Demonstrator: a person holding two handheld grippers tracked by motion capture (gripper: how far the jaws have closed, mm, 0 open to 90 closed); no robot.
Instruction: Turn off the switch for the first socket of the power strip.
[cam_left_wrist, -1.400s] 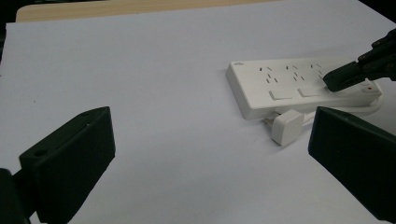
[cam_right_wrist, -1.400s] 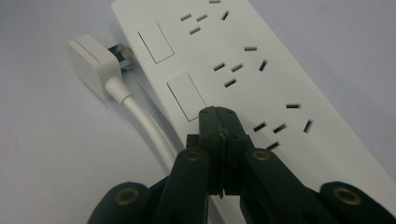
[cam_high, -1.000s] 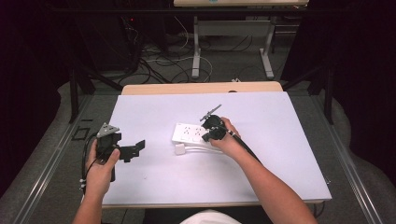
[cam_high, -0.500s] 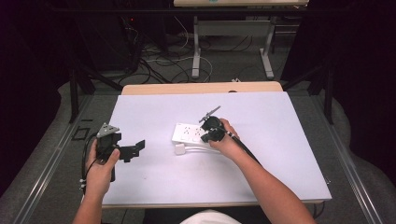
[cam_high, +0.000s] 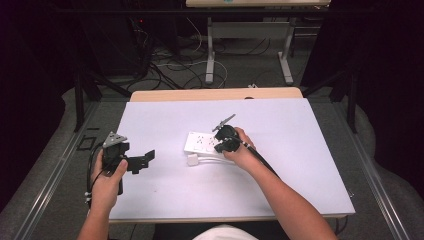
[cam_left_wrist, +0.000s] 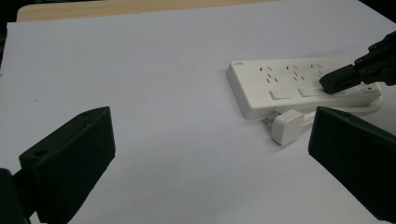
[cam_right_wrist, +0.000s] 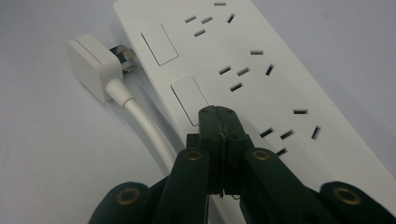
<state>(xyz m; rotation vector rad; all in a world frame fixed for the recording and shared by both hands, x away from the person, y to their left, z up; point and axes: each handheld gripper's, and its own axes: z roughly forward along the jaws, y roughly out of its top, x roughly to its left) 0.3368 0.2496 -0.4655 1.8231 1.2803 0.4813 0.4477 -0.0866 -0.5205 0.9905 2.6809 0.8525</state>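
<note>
I have the right hand-held gripper (cam_right_wrist: 219, 122), jaws pinched together and empty, pressing a rocker switch (cam_right_wrist: 189, 100) on the white power strip (cam_high: 202, 143) mid-bench, I judge, the left hand-held gripper (cam_high: 145, 159) waiting wide apart; next, lift off
</note>
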